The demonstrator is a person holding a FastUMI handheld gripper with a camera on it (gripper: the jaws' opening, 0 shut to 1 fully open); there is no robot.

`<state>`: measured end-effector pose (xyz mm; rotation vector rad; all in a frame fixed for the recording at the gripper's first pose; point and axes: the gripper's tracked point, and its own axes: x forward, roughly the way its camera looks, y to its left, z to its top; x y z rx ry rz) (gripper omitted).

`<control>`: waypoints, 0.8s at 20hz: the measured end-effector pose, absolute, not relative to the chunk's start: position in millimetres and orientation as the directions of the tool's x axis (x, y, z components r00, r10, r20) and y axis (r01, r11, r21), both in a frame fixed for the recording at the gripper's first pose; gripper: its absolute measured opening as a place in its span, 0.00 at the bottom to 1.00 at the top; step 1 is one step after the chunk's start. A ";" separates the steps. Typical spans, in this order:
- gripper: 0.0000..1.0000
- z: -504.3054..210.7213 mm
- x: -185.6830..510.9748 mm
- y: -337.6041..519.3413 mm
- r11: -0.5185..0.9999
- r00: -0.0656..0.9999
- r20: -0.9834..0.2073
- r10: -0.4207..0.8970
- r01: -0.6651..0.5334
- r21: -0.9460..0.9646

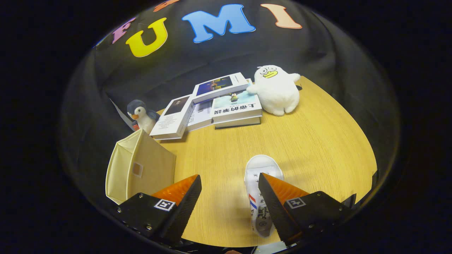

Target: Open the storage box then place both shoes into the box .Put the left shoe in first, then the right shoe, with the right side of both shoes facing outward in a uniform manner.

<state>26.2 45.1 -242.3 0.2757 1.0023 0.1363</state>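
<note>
My gripper is open above the wooden table, and nothing lies between its fingers. A white sneaker with red and blue side stripes lies on the table with its toe pointing away from me. The right finger overlaps the shoe's right side and hides part of it. A cream fabric storage box stands just left of the left finger. Its mouth faces left and away, so its inside is hidden.
Several books lie spread at the far side of the table. A small penguin plush stands behind the box. A white duck plush sits to the right of the books. The table's curved edge runs close on the right.
</note>
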 end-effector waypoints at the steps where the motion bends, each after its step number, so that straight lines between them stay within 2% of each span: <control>1: 0.98 -248.5 24.3 38.1 0.958 0.524 -0.820 0.231 0.023 0.285; 11: 0.98 -299.4 -3.2 -15.0 0.979 0.421 -0.896 0.141 0.076 0.190; 16: 0.98 -325.2 -19.2 -33.3 0.991 0.329 -0.942 0.075 0.080 0.107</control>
